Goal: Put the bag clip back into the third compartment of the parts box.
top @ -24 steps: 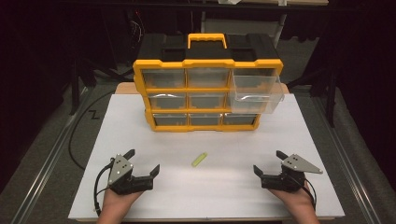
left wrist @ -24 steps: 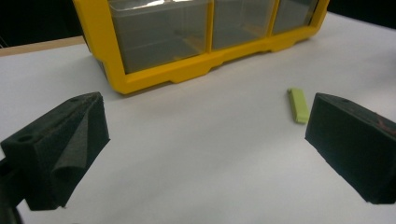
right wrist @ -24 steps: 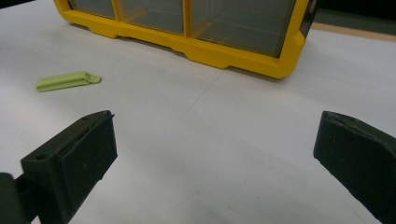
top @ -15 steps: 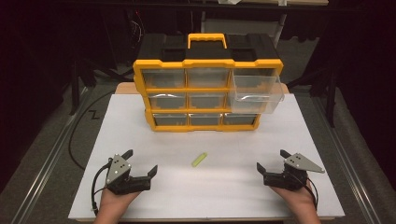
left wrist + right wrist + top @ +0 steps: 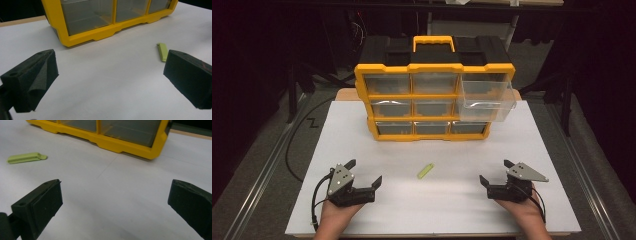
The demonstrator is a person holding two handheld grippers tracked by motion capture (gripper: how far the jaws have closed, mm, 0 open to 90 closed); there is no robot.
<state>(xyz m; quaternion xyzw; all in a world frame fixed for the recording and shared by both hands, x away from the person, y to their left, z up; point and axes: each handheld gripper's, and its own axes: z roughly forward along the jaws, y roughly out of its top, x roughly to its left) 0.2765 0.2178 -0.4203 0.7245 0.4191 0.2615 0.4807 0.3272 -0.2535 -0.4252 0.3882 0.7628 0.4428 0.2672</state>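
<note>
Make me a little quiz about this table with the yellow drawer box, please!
1. True or false: the green clip lies on the white sheet between the two grippers.
2. Which drawer of the yellow drawer box is pulled out? A) top left B) top right C) bottom middle
3. Fill in: the left gripper and the right gripper both have their jaws ____.

Key: 1 true; 2 B, the clear drawer at the top right sticks out; 3 open, neither gripper holding anything.
</note>
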